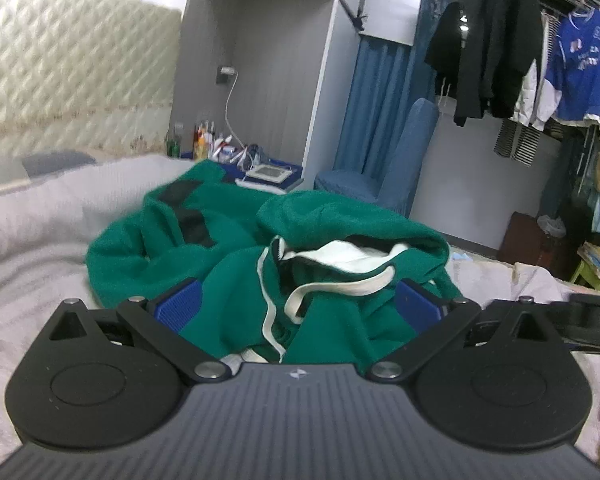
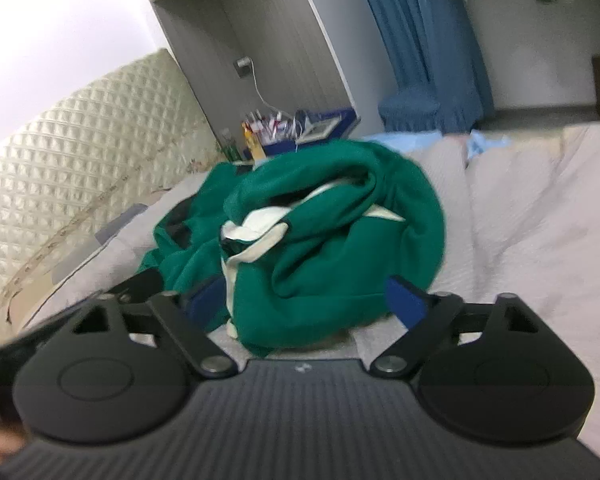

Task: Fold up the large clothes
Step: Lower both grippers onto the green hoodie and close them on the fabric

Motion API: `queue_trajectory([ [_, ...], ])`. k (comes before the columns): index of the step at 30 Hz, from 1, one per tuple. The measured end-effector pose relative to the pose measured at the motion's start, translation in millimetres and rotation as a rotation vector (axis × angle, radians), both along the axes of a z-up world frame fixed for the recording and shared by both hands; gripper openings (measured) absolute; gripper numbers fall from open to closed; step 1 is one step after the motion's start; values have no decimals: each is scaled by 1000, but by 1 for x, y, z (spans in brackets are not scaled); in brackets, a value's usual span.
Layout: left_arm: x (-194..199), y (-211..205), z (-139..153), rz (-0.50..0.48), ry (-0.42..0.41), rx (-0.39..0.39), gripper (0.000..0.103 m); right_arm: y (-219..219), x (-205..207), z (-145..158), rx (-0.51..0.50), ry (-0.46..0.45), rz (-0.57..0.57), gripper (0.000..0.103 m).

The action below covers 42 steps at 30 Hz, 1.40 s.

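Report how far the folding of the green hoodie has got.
Done: nothing; the green hoodie lies crumpled on the grey bedding. In hand: the left tool and right tool are open at its near edge, gripping nothing. Left: spreading it flat and every fold.

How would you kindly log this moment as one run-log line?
phase: approach | garment: green hoodie crumpled on bed | left gripper: open | right gripper: open | fold: not begun
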State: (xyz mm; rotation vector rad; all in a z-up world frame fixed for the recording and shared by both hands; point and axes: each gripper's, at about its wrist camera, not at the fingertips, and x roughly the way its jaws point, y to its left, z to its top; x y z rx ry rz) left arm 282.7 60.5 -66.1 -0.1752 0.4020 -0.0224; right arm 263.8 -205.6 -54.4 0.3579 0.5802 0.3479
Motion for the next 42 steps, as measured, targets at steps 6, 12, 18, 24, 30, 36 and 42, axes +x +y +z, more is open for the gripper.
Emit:
queue_trajectory([
  [6,18,14,-23,2,16,-15,103,13,60,-21,69,87,2,66],
  [12,36,31,-50,-7,55,-85,103,40,113,-31,151,83,20,50],
  [18,56,50,-79,-4,99,-181,103,68,149,-45,139,138,-121,48],
  [24,57,49,-91,0,92,-158,103,76,141,-34,56,97,-196,18],
  [30,45,48,-83,-2,70,-170,103,54,90,14,-8,-50,-222,15],
  [36,27,36,-69,-54,46,-175,103,11,22,59,-15,-156,-224,14],
  [42,5,13,-63,-164,47,-151,103,-36,-36,68,-31,-132,-226,14],
])
